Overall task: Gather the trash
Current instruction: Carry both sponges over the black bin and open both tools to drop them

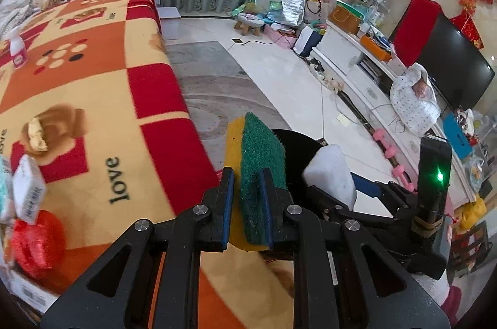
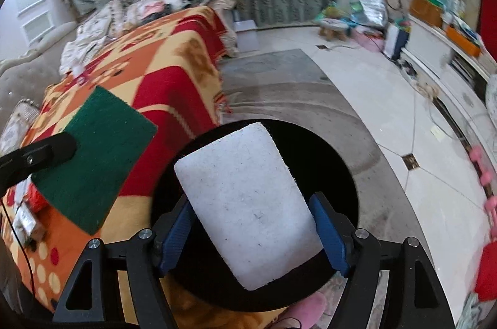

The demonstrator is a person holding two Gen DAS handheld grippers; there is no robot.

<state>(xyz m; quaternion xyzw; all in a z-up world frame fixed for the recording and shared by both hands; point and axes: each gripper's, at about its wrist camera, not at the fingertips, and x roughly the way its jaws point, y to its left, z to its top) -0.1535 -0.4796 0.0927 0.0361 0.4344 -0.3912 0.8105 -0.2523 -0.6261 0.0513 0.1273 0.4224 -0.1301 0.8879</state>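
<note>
My left gripper (image 1: 246,173) is shut on a scouring sponge (image 1: 261,148), green on one face and yellow on the other, held upright near the edge of the blanket-covered table (image 1: 93,80). In the right wrist view the same sponge (image 2: 96,158) shows its green face at the left, with a finger (image 2: 40,155) of the left gripper on it. My right gripper (image 2: 251,201) has its blue pads against both sides of a white sponge block (image 2: 248,204) and holds it over the round mouth of a black bin (image 2: 326,161). The bin (image 1: 298,142) stands on the floor beside the table.
On the blanket lie a red crumpled wrapper (image 1: 37,242), a small white box (image 1: 29,192), a yellowish scrap (image 1: 37,136) and a spray bottle (image 1: 17,49). A white TV cabinet (image 1: 357,74) and pink dumbbells (image 1: 385,142) line the right. A pink slipper (image 2: 304,310) shows below the bin.
</note>
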